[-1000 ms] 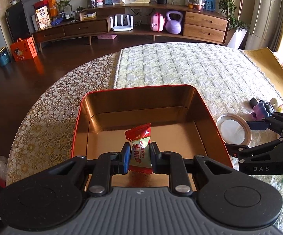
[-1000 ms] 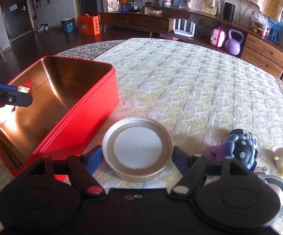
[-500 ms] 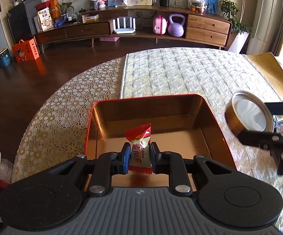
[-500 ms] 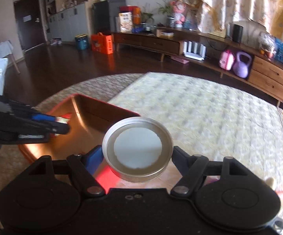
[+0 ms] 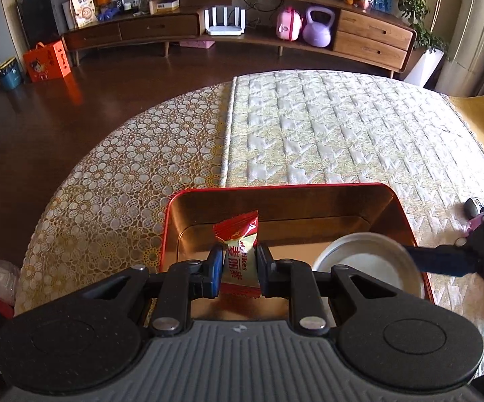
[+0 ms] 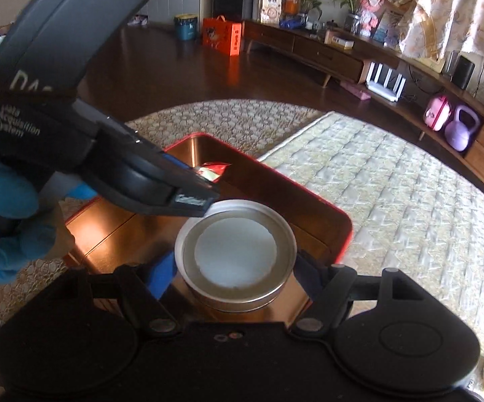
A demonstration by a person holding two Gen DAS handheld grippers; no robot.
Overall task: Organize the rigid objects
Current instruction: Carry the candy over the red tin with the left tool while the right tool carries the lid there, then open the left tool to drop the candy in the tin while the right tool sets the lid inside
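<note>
Over the quilted table I hold both loads above the red tin [image 5: 406,214]: left gripper [image 5: 239,273] clamps the upright candy [image 5: 238,251], right gripper [image 6: 235,268] clamps the round lid [image 6: 237,251] nearer the tin's right wall.

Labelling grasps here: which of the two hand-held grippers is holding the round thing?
The right hand-held gripper: it clamps the round silver metal lid over the red tin. The left hand-held gripper pinches a red candy wrapper.
</note>
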